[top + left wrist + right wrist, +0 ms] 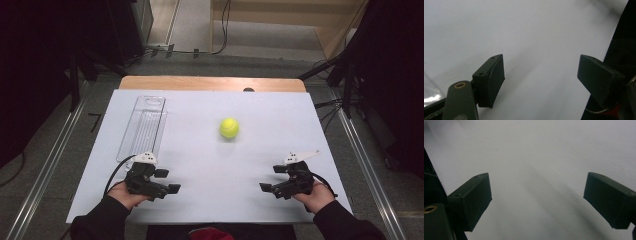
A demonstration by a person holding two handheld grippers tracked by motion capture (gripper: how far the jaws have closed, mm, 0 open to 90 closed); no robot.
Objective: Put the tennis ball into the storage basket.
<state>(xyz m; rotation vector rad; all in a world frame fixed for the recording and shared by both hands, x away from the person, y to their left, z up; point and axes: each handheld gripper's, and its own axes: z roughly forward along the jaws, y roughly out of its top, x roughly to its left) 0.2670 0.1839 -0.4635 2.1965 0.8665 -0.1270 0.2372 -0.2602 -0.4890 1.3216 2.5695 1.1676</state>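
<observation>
Yellow tennis ball (229,128) sits mid-table, right of the clear tray (142,126) — untouched. My left gripper (167,181) and right gripper (272,178) are both spread, empty, nearer me than the ball — probably pre-grasp; next, reach for it.

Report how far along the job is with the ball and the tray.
Done: nothing visible; the tennis ball lies loose mid-table, apart from the clear tray. In hand: nothing; the left gripper and right gripper rest open near the front edge. Left: everything, whatever the job is.

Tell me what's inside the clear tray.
The clear tray looks empty in the high view: only its ribbed floor and the white sheet through it. Glare on its rim could hide something small.
</observation>
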